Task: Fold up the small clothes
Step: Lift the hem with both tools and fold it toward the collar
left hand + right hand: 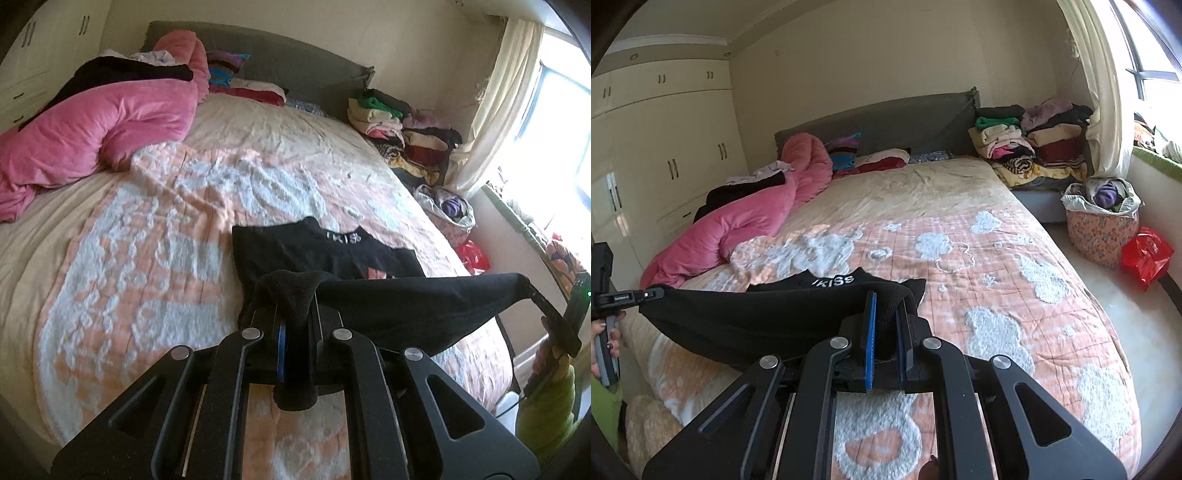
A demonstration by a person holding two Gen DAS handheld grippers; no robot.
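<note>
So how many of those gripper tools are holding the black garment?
2. The left gripper pinches one corner of the black garment; the right gripper pinches the opposite corner, stretching it above the bed.

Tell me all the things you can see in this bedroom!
Black garment: one, black with white lettering, stretched between both grippers over the bed's near end.
Bedspread: one, peach and white, covering the bed.
Pink duvet: one, bunched along the bed's left side.
Folded clothes pile: one, mixed colours, beside the headboard.
Laundry basket: one, floral, on the floor.
Red bag: one, beside the basket.
Wardrobe: one, cream, left wall.
Left gripper: shut on the garment.
Right gripper: shut on the garment.
</note>
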